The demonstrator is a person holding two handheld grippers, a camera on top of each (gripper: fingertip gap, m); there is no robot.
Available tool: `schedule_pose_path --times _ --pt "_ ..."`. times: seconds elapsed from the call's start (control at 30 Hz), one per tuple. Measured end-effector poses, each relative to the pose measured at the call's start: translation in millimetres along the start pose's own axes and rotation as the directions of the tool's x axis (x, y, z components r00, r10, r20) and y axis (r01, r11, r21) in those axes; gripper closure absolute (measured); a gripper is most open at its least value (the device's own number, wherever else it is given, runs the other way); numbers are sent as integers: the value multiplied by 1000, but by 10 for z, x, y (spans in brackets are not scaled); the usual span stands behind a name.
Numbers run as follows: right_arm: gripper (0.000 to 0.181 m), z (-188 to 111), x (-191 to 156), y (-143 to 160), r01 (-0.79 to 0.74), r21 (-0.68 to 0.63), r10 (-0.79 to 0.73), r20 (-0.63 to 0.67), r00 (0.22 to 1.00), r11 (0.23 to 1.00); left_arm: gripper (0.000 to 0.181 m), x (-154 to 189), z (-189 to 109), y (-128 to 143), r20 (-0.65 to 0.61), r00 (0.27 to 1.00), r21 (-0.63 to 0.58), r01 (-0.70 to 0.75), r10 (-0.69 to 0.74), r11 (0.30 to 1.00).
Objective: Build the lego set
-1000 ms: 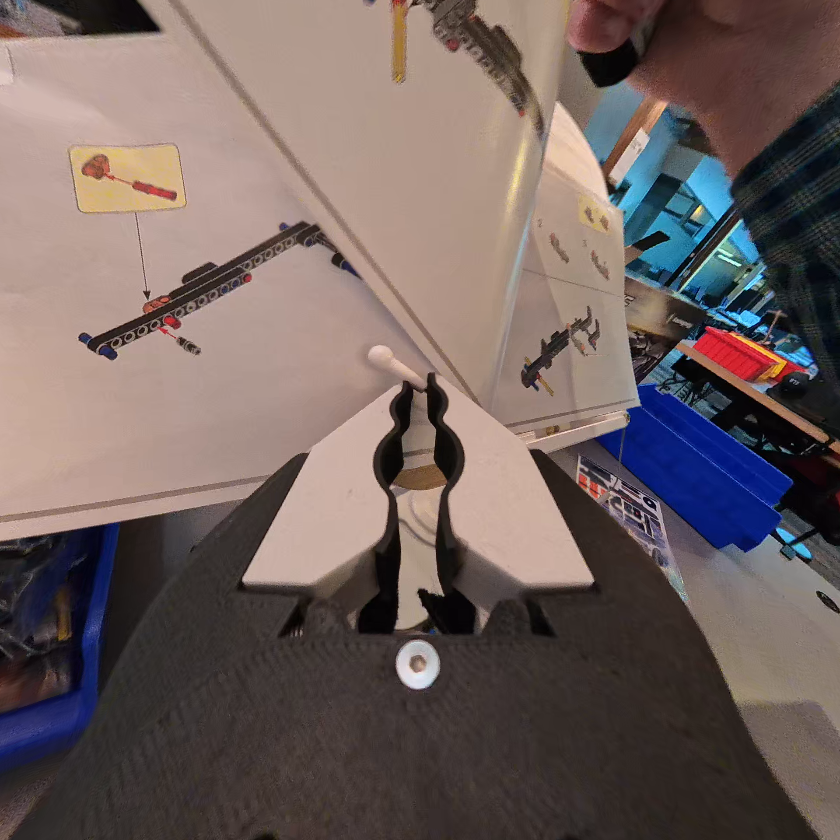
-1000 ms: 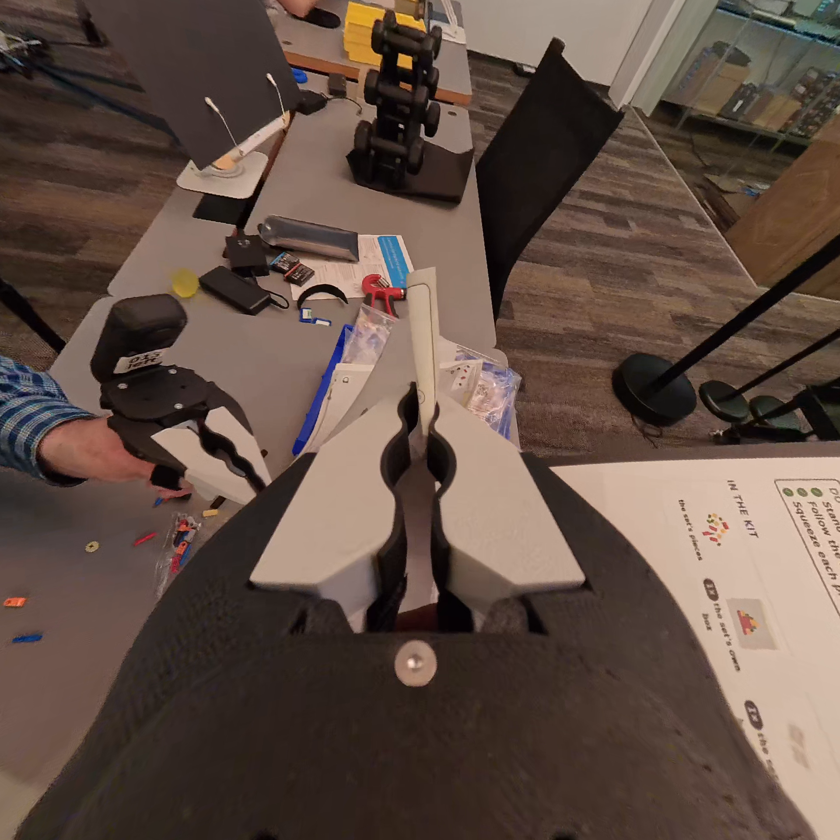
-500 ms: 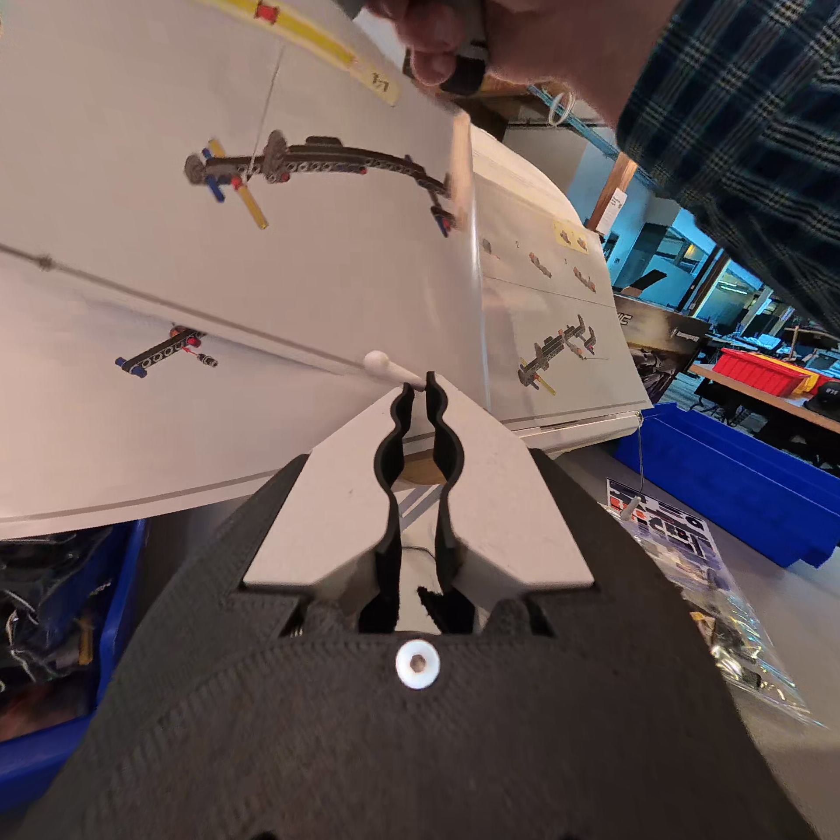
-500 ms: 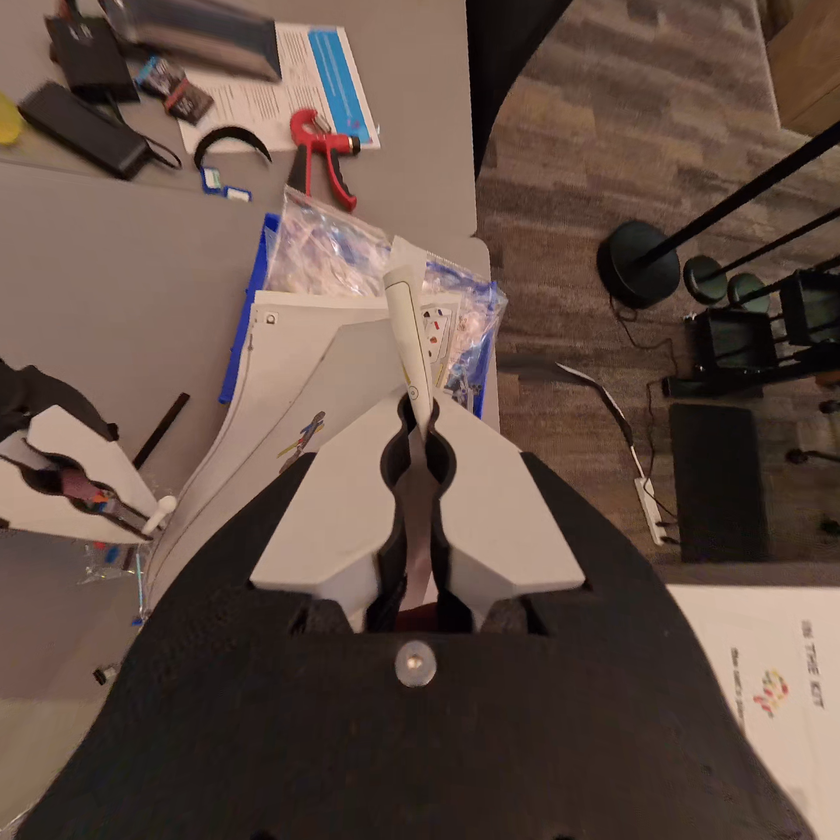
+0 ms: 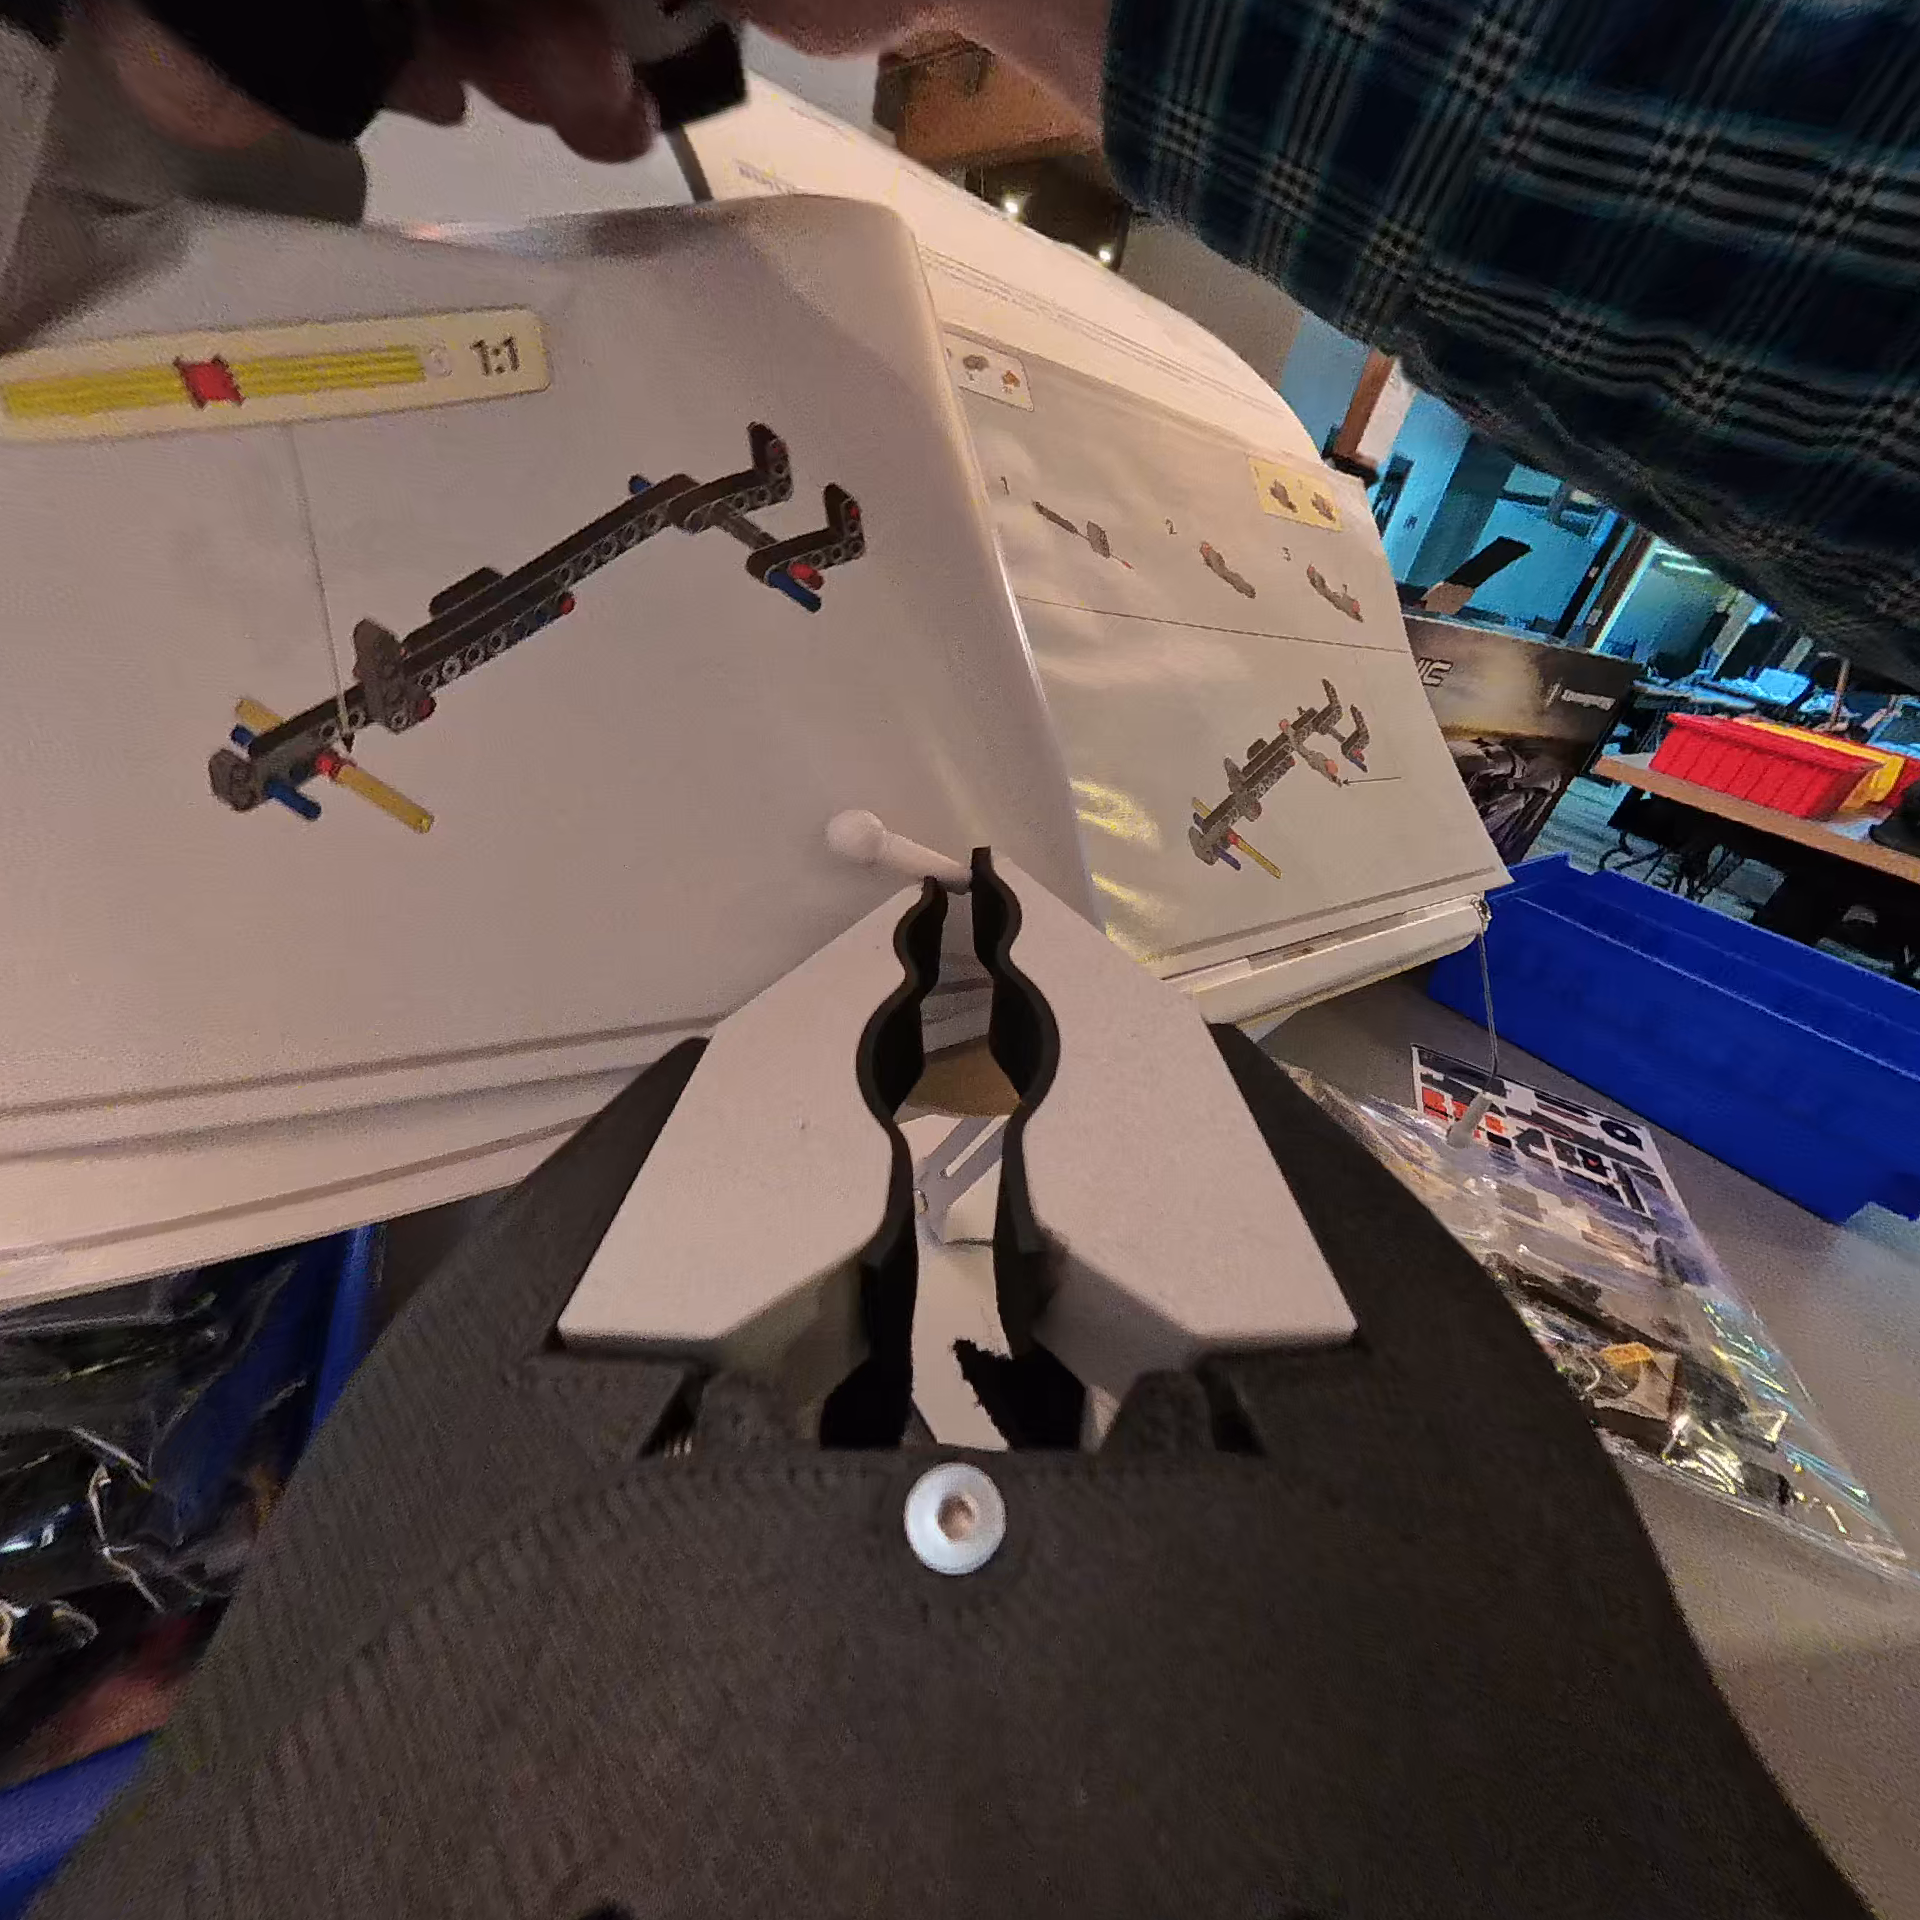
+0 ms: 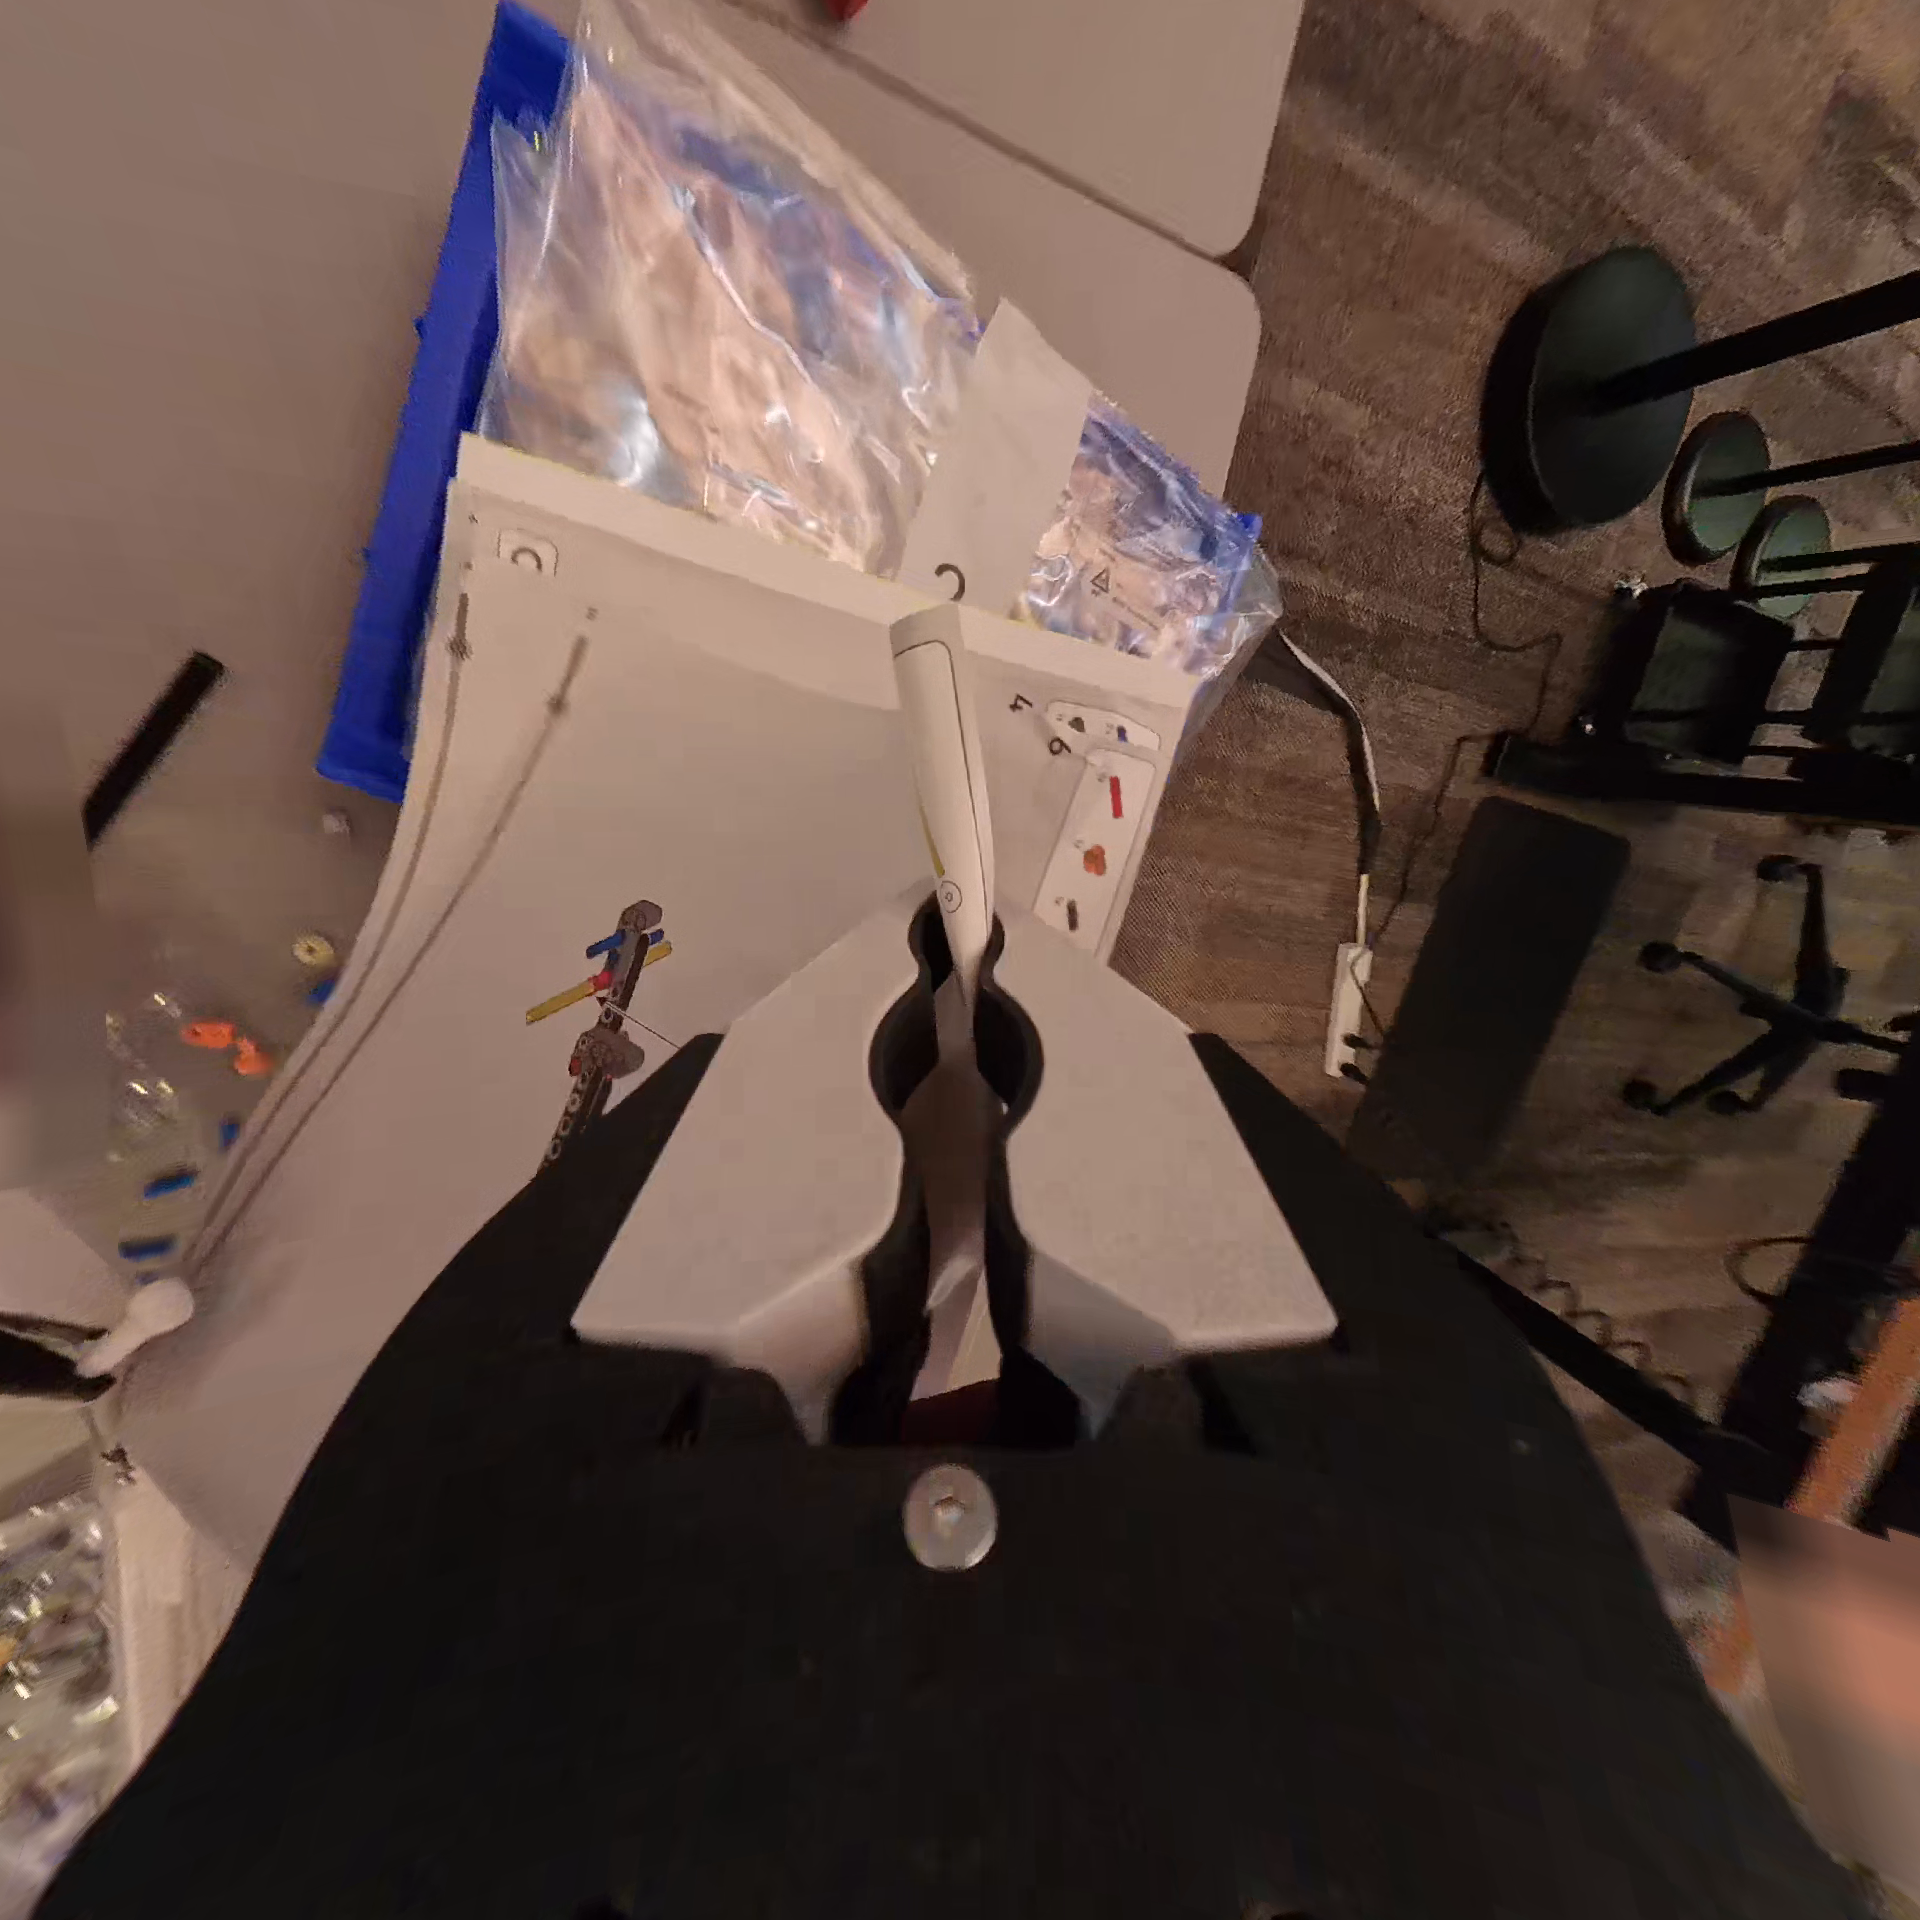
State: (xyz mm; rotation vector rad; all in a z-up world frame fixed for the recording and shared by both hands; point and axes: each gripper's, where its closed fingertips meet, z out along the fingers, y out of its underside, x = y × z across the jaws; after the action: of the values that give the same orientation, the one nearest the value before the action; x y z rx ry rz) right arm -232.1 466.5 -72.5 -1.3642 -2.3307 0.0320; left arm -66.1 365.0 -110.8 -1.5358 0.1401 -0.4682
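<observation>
Right gripper (image 6: 956,940) pinching booklet page (image 6: 951,769)

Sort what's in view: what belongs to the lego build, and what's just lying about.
Belongs:
instruction booklet, its page pinched by the right gripper
white pin in the left gripper
bags of parts
loose pieces

Lying about:
blue bin
red crate
stanchion bases
power strip

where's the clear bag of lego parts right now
In the left wrist view, the clear bag lies flat on the grey table, right of the left gripper, below the blue bin.
</observation>
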Motion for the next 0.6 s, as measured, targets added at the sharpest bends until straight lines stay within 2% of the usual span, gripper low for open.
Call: schedule_pose_path --times 0.23,0.53,0.6 --pt "181 312 -72 -95 127 -167 -120 55 991 978 178 3 28 -7 -18 1000 -40 -14 13 999" --pt "181 620 -94 -84 91 -241 -63 119 991 966 179 7 91 -26 -28 999 -69 -28 26 997" --pt "181 675 -57 -46 82 -260 -58 98 993 962 179 -5 112 -17 -31 999 -81 -14 12 997"
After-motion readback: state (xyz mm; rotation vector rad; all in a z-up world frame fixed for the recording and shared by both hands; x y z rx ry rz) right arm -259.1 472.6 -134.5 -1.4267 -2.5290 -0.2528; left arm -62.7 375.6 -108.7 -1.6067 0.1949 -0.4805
